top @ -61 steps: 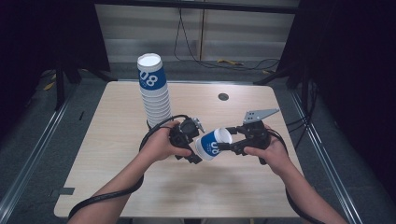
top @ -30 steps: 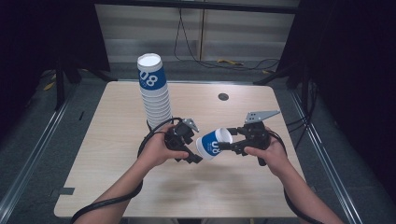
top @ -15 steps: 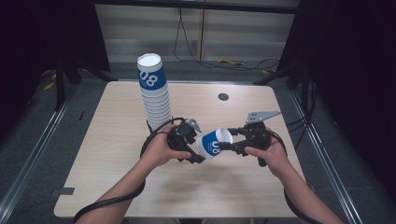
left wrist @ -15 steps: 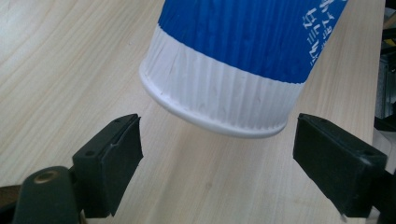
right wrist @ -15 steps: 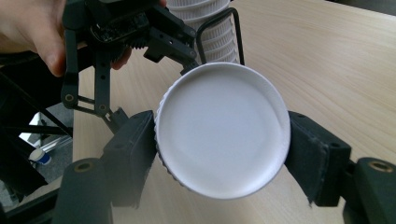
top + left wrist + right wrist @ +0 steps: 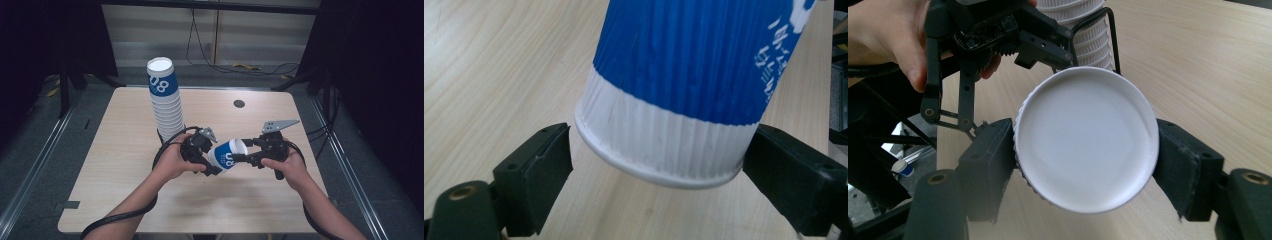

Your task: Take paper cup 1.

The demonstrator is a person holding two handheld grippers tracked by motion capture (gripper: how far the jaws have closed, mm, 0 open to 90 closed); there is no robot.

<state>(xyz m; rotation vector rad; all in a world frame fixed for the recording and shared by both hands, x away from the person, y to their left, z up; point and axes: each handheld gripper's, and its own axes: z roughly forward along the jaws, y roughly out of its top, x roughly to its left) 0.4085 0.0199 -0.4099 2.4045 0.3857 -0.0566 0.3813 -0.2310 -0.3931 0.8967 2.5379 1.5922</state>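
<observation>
A blue and white ribbed paper cup lies on its side in the air between my two grippers, above the table. My right gripper is shut on one end of it; in the right gripper view both pads press on the cup's white round end. My left gripper stands around the other end. Its jaws have just been opening, and in the left gripper view a gap shows between the left pad and the cup's white band.
A tall stack of the same cups stands upside down just behind the left hand and is close in the right gripper view. A small dark hole sits at the far middle of the table. Cables trail from both grippers.
Both hands stay where they were, with the cup between them. The left gripper's jaws look slightly wider around the cup than before.
</observation>
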